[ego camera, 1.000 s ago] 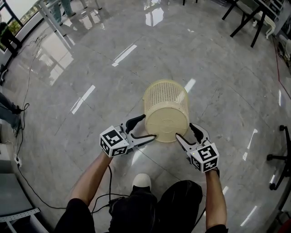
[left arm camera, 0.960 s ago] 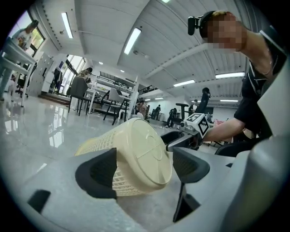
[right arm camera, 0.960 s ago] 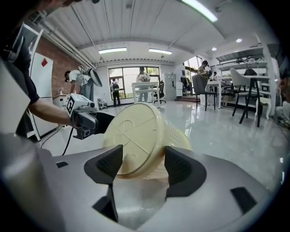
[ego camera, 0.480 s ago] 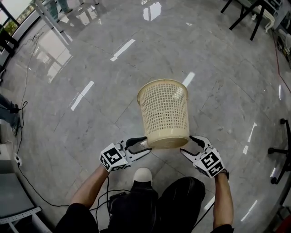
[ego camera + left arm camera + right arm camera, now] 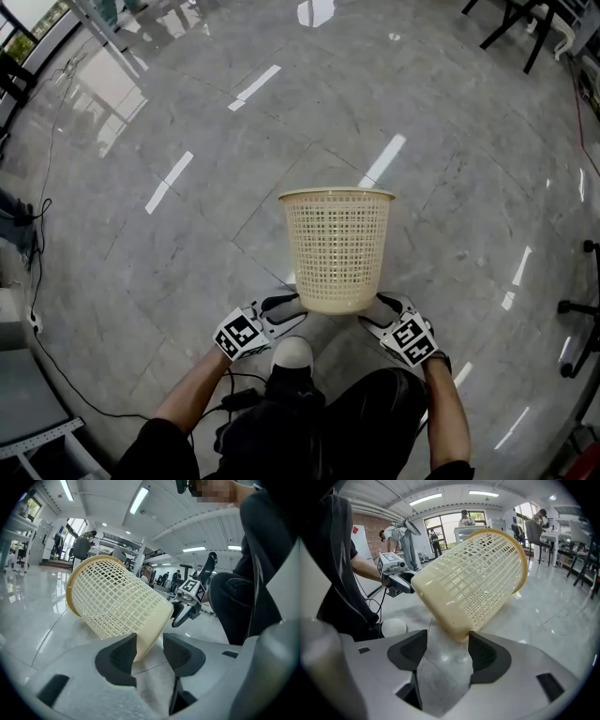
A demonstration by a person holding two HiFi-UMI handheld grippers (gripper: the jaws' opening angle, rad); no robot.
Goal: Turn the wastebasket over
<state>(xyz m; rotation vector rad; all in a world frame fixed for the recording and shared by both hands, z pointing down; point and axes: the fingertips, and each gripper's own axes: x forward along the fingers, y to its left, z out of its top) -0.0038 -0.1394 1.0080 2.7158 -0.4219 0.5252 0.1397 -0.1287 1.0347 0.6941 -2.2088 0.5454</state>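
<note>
The cream mesh wastebasket [image 5: 336, 248] stands nearly upright on the grey floor with its open rim up, and it leans in both gripper views [image 5: 112, 602] [image 5: 473, 583]. My left gripper [image 5: 292, 309] is at the base's left side and my right gripper [image 5: 373, 314] at its right. In the left gripper view the jaws [image 5: 150, 648] have just been closing; the basket's bottom edge lies between them, against the left pad, with a gap to the other. The right gripper [image 5: 447, 651] is open, with the bottom edge against one pad only.
A white shoe toe [image 5: 292, 354] and dark trouser legs are just behind the basket. Cables [image 5: 47, 309] trail over the floor at the left. A chair base [image 5: 581, 319] stands at the right edge and dark table legs [image 5: 516, 28] at the top right.
The basket has swung from bottom-towards-me to nearly upright and has come down and closer. Both grippers have dropped with it, and the left jaws have narrowed.
</note>
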